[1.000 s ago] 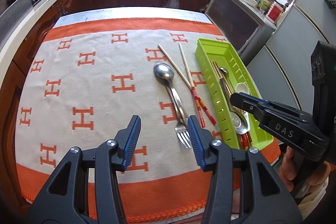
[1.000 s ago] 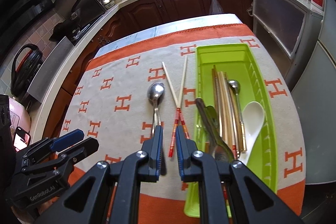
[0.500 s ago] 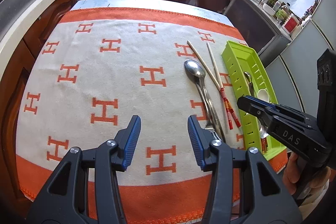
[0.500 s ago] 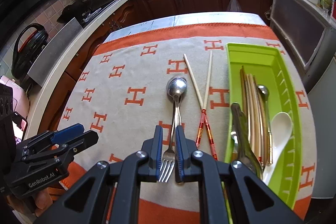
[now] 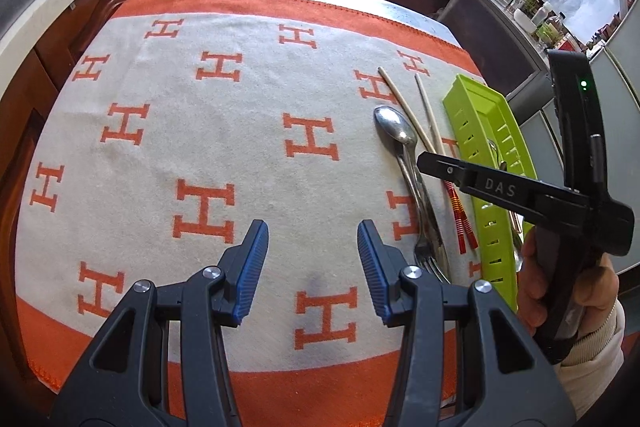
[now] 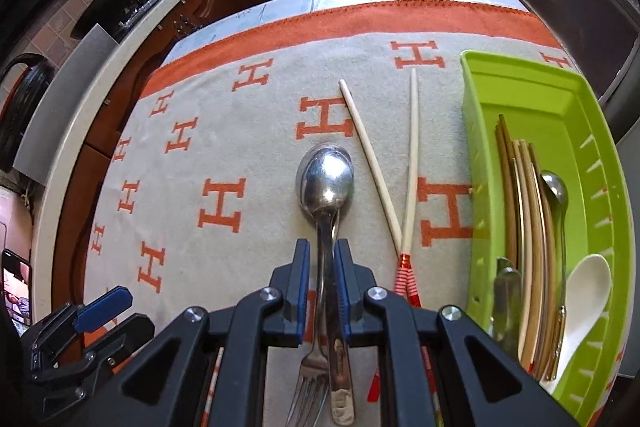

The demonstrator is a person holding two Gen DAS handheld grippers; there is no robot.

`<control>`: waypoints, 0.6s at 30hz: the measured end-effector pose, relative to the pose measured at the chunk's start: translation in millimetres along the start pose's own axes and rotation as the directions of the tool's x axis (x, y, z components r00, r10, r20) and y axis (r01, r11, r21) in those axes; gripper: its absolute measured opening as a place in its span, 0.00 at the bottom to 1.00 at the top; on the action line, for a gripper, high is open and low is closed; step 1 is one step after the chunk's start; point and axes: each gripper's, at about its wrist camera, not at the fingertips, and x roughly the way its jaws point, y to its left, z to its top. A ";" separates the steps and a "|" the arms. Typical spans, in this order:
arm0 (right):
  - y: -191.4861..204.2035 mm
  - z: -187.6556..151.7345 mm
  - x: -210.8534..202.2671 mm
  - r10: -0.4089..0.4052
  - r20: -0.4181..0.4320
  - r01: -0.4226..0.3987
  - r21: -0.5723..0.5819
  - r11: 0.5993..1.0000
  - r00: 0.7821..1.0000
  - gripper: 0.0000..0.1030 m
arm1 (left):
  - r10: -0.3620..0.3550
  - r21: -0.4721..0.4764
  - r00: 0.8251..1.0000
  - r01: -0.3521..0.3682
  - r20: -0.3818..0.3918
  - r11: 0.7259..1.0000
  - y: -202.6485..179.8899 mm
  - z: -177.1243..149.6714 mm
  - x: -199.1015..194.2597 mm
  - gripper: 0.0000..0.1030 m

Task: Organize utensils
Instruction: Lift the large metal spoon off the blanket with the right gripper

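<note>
A metal spoon (image 6: 326, 183) lies on the H-patterned cloth with a fork (image 6: 308, 383) beside its handle, tines toward me. My right gripper (image 6: 324, 247) is over the handle, its jaws only narrowly open, one pad on each side of the spoon's neck with a sliver of gap. Two pale chopsticks with red ends (image 6: 372, 155) cross just right of it. The green tray (image 6: 476, 147) holds wooden chopsticks, a small metal spoon, a white spoon (image 6: 588, 279) and a knife. My left gripper (image 5: 311, 227) hovers wide open over bare cloth, left of the spoon (image 5: 394, 127) and right gripper (image 5: 426, 161).
The cloth (image 5: 208, 147) covers a table whose far and left edges drop to dark kitchen cabinets. A hand (image 5: 560, 291) holds the right gripper by the tray (image 5: 480, 115) near the table's right edge. The left gripper (image 6: 120, 311) shows at the lower left of the right wrist view.
My right gripper moved left from beside the tray and came down over the spoon's handle, its narrow gap unchanged. My left gripper drifted left, staying wide open.
</note>
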 end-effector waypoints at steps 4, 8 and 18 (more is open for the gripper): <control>-0.6 2.9 11.1 -0.012 -0.028 0.012 0.006 1.000 1.000 0.12 | -0.010 -0.017 1.000 0.010 -0.008 1.000 8.1 3.0 6.7 0.42; -0.1 4.4 18.6 -0.017 -0.043 0.017 0.005 1.000 0.999 0.12 | -0.020 -0.029 1.000 0.020 -0.019 0.999 12.4 4.6 13.2 0.42; 4.2 7.8 20.4 -0.006 -0.021 0.006 -0.034 0.999 1.000 0.12 | -0.036 -0.040 0.999 0.034 -0.034 0.999 19.5 5.7 24.0 0.42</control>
